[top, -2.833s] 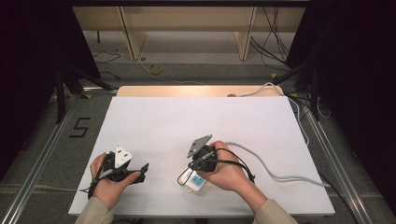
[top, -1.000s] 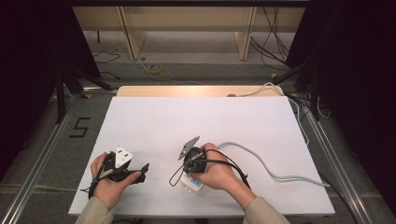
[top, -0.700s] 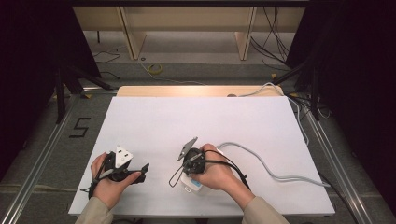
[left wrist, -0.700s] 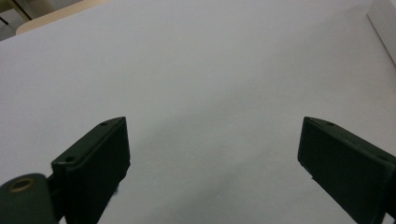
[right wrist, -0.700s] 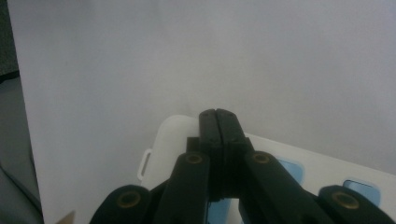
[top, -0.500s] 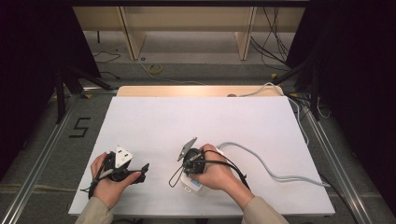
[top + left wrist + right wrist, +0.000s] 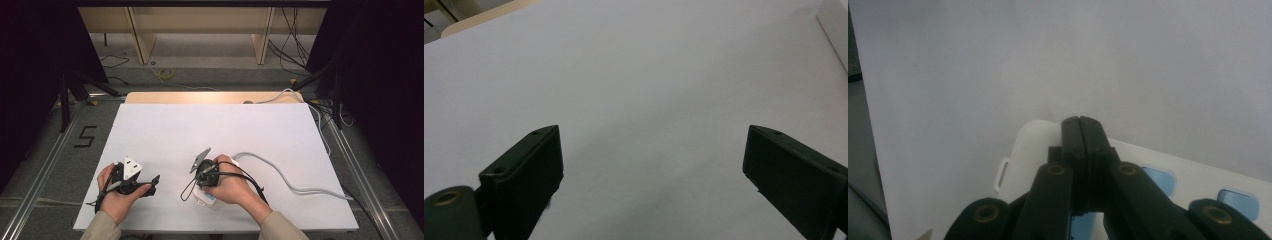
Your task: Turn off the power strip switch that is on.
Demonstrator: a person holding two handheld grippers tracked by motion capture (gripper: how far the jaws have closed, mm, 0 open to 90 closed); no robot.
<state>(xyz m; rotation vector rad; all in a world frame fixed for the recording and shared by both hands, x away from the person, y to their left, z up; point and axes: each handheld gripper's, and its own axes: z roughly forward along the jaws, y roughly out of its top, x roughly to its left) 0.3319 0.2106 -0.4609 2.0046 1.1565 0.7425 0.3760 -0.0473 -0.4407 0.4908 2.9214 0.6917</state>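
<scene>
- While you look from the high view, your right gripper (image 7: 206, 170) sits directly over the white power strip (image 7: 204, 198), near the table's (image 7: 210, 130) front edge; the strip's grey cable (image 7: 285, 177) runs off to the right. Your left gripper (image 7: 131, 180) rests well left of the strip, apart from it.
- In the left gripper view, your jaws stand wide apart with nothing between them, only bare white table (image 7: 639, 90); a white edge at the upper right corner cannot be identified.
- In the right gripper view, your jaws are pressed together, tips meeting above the power strip's (image 7: 1168, 170) end, whose blue sockets (image 7: 1158, 179) show right beside them; no grip on it is visible.
</scene>
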